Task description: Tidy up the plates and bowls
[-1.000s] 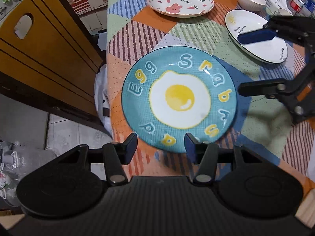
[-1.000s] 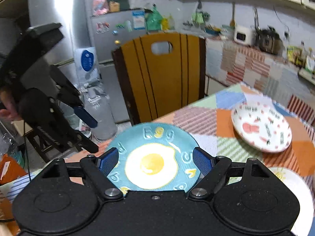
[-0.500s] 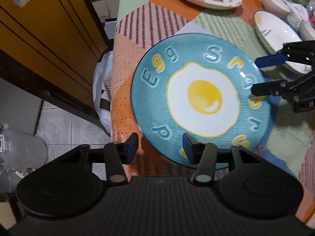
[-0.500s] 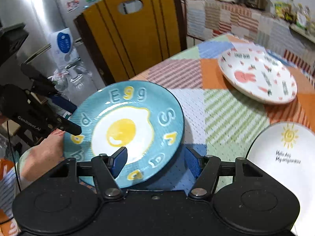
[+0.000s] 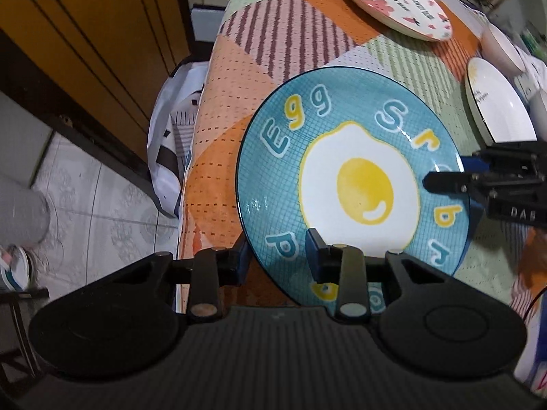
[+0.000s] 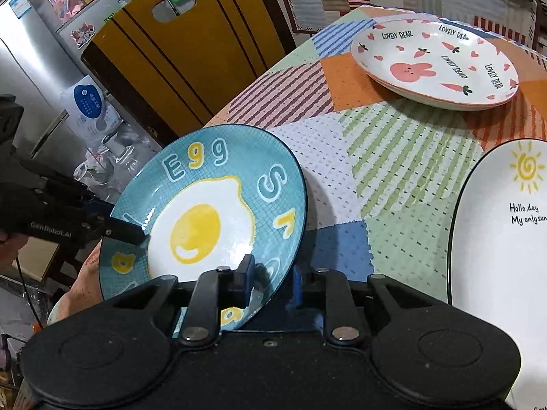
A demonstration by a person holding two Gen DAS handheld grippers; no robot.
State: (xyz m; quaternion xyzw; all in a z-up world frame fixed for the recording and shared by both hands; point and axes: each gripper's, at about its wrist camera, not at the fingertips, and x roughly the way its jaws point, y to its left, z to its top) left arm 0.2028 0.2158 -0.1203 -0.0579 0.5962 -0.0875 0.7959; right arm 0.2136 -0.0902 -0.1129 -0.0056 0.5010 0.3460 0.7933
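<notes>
A round, glossy blue egg plate (image 5: 352,184) sits tilted at the edge of the patchwork-cloth tabletop (image 6: 393,157), its rim between the jaws of both the left gripper (image 5: 278,256) and the right gripper (image 6: 271,278), which have just been closing and now pinch it. Beyond it lie two more plates: a white rabbit plate (image 6: 434,63) and an oval sun plate (image 6: 502,225).
</notes>
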